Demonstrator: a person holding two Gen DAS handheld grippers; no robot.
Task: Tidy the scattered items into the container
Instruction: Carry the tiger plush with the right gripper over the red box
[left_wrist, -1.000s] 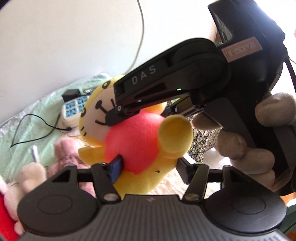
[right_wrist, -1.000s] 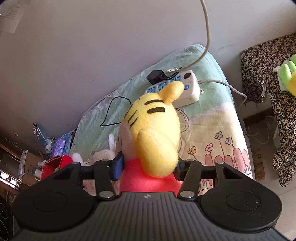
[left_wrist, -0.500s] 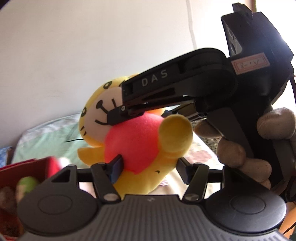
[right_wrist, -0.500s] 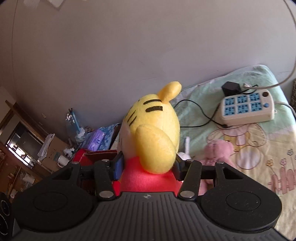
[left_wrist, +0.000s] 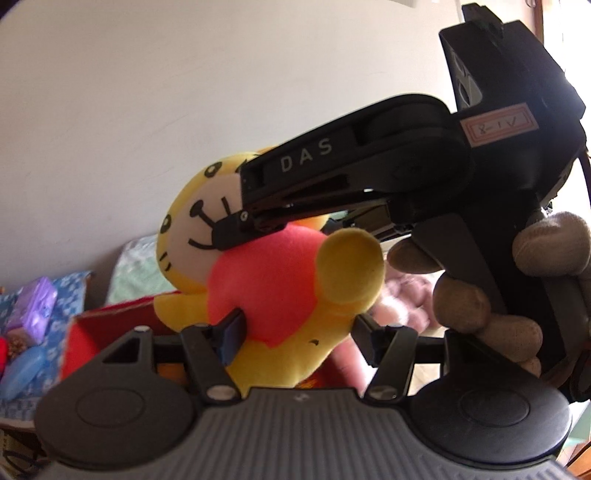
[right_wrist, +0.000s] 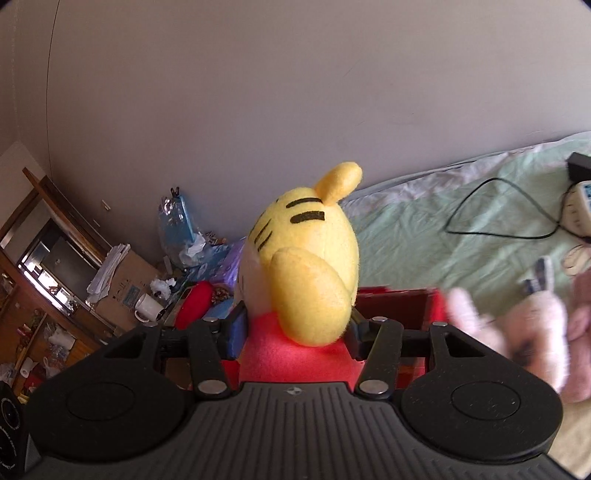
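Observation:
A yellow tiger plush (left_wrist: 280, 295) in a red shirt hangs in the air, held by both grippers at once. My left gripper (left_wrist: 299, 332) is shut on its red belly and yellow lower body. The right gripper's fingers (left_wrist: 314, 177) reach in from the upper right and clamp it just under the face. From the right wrist I see the plush (right_wrist: 310, 258) from behind, with my right gripper (right_wrist: 295, 332) shut on its red back. The red box (right_wrist: 399, 302) lies just beyond and below the plush, and its rim (left_wrist: 122, 314) shows at lower left.
White and pink plush toys (right_wrist: 535, 325) lie on the green bedsheet right of the box. A power strip (right_wrist: 580, 206) with a black cable is at the far right. Bags, a cardboard box and a mug clutter the floor at left (right_wrist: 147, 295). A hand (left_wrist: 461, 302) holds the right gripper.
Both grippers have carried the plush leftwards along the bed and slightly up. The power strip has slid off to the right, and the red box has come into view under the plush.

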